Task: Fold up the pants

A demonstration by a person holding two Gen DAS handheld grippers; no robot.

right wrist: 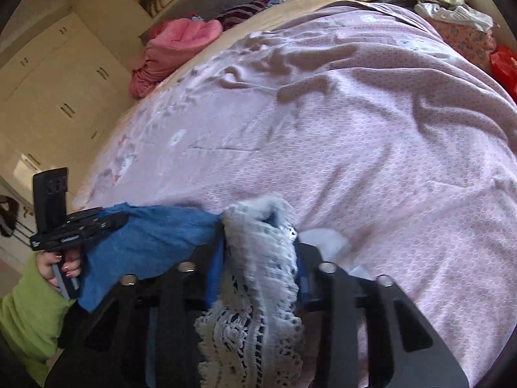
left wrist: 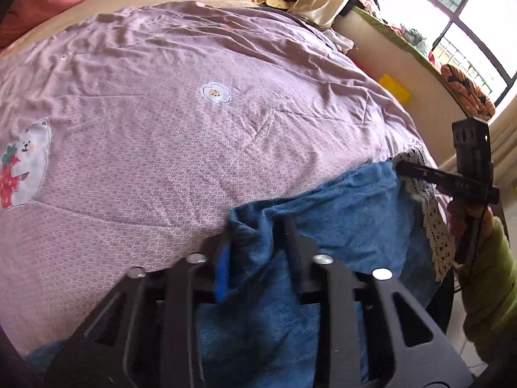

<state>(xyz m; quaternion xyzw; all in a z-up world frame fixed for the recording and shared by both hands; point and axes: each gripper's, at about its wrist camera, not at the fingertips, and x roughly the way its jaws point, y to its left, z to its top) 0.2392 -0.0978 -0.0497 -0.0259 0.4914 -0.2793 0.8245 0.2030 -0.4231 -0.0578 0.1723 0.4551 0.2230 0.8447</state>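
Ahead of both grippers spreads a wrinkled pink bedspread (left wrist: 161,129), with a pile of clothes (right wrist: 174,48) far beyond them. The blue pants (left wrist: 349,223) hang stretched between the two tools at the bed's near edge. The left gripper (left wrist: 258,239) is clamped on blue fabric, and the right gripper (right wrist: 258,252) is clamped on the pants' white lace trim (right wrist: 258,291).

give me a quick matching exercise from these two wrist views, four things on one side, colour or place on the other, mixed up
Things:
1. pants
2. lace trim
3. bedspread
4. bear patch

Descriptions:
a. white, gripped by the right gripper
b. pale purple, spread over the bed
c. holding a strawberry, left side of the left wrist view
d. blue, clamped in the left gripper

Pairs: 1-d, 2-a, 3-b, 4-c
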